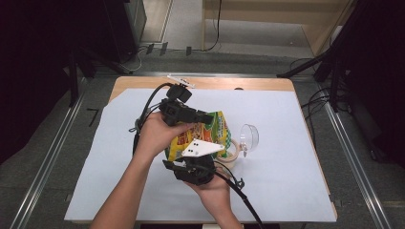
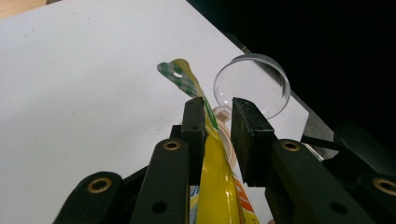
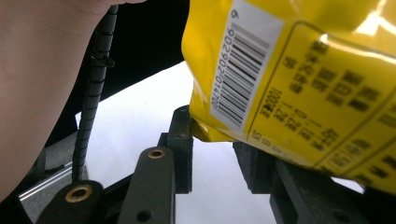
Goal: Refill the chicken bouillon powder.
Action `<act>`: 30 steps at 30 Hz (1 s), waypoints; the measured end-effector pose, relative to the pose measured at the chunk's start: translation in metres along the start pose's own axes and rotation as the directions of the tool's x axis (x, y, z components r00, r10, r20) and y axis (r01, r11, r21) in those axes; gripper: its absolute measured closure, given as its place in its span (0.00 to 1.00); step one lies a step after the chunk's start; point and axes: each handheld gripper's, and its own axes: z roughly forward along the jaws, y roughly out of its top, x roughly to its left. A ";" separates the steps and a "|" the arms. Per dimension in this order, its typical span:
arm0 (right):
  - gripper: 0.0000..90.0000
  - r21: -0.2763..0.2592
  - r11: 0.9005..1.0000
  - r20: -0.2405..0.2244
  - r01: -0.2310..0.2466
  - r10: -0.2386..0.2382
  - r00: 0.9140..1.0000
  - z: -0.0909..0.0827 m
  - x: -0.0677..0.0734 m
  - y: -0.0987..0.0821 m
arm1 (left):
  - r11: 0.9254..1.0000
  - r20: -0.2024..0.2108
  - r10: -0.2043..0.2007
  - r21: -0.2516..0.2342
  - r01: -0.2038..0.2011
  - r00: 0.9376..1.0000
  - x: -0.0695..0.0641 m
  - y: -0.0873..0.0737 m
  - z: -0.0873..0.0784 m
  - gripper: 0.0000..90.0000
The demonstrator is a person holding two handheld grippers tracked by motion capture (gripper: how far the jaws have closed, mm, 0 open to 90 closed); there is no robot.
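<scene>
Yellow film of the bag (image 2: 212,186) stood between the jaws of the left gripper (image 2: 219,109), which were apart: the film lay against one jaw, with a clear gap to the other, so nothing was clamped there. At the right gripper (image 3: 212,135) the bag's bottom corner sat between the jaws, also apart; whether either pad pressed it I could not tell. From above, the bag (image 1: 210,136) hung between both grippers over the sheet (image 1: 286,157). Just beyond the left jaws lay a clear dish (image 2: 252,86) and a tape roll (image 1: 232,150). Held so loosely, the slick film could have slid out and dropped onto the dish. A sudden pull could have torn the seal.
</scene>
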 end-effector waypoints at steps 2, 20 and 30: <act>0.78 -0.001 1.000 0.001 0.003 -0.003 1.000 0.000 0.000 0.000 | 1.000 -0.004 0.003 -0.003 -0.003 1.000 -0.001 0.000 0.000 0.85; 0.78 -0.003 1.000 -0.003 -0.015 0.015 1.000 0.004 -0.005 0.002 | 1.000 -0.011 0.006 0.028 -0.006 1.000 0.000 0.007 0.005 0.86; 0.78 0.003 1.000 0.000 0.001 -0.001 1.000 0.007 -0.003 0.004 | 1.000 -0.004 -0.003 0.020 0.003 1.000 0.002 0.004 0.001 0.86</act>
